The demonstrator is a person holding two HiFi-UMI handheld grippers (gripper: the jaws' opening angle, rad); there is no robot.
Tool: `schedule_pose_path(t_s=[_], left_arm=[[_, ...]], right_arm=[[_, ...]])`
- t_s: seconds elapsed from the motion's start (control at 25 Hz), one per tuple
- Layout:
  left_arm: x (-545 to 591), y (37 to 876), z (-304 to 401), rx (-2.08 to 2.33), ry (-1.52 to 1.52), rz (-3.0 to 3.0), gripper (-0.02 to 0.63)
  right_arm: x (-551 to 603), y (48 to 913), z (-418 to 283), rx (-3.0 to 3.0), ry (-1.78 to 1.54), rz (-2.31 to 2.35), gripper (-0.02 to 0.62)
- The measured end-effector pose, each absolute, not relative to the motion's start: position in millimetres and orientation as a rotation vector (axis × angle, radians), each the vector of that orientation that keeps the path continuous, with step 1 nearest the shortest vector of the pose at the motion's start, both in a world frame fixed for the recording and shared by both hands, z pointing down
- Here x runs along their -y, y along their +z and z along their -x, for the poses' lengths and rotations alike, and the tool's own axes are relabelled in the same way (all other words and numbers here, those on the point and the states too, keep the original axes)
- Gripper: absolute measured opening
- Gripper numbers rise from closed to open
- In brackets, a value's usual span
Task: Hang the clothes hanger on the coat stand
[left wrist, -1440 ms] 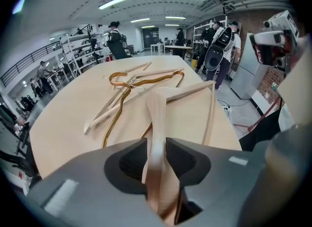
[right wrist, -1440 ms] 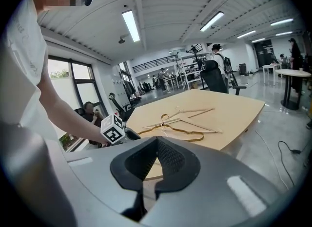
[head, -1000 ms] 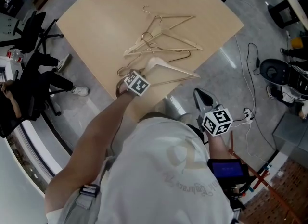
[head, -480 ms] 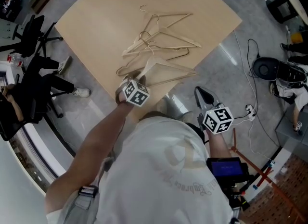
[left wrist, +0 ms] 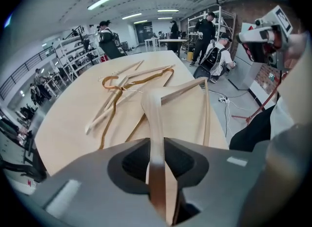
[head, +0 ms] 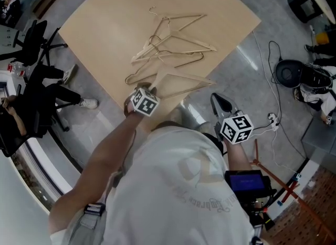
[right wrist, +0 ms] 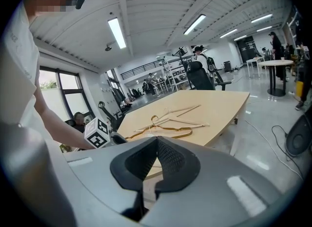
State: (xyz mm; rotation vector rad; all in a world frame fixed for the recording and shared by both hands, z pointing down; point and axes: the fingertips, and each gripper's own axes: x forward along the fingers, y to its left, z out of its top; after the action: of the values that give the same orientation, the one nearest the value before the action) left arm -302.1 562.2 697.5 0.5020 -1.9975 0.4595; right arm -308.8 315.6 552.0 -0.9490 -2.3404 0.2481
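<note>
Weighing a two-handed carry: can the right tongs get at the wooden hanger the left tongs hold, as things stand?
Probably yes. The right tongs sit shut and empty off the edge of the table, and nothing stands between them and the free end of the wooden hanger. They'd need to open first.

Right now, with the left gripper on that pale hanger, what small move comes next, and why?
Probably lift it straight up a little. The left gripper is clamped on the pale hanger, which sits low over the table right beside the other hangers; rising first should avoid snagging them.
</note>
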Motion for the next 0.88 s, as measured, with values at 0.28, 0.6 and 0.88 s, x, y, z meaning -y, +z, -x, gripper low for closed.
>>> schedule_pose_path(t_s=[0.28,0.6,0.88], left_arm=[[-564.9,713.9,274.0,1.827,0.371,-0.538,0.087],[-570.6,725.4,245.4,1.623,0.437,-0.594,0.087],[-567.0,722.4,227.7,1.612,0.476,-0.628,0.087]], right_arm=[[-331.4,561.8,309.4,2.283,0.176,1.022,0.011],[-356.0,603.8,313.4,2.14,-0.18,1.151,0.012],[-363.4,669.2,289.9,1.841,-0.57,1.262,0.092]])
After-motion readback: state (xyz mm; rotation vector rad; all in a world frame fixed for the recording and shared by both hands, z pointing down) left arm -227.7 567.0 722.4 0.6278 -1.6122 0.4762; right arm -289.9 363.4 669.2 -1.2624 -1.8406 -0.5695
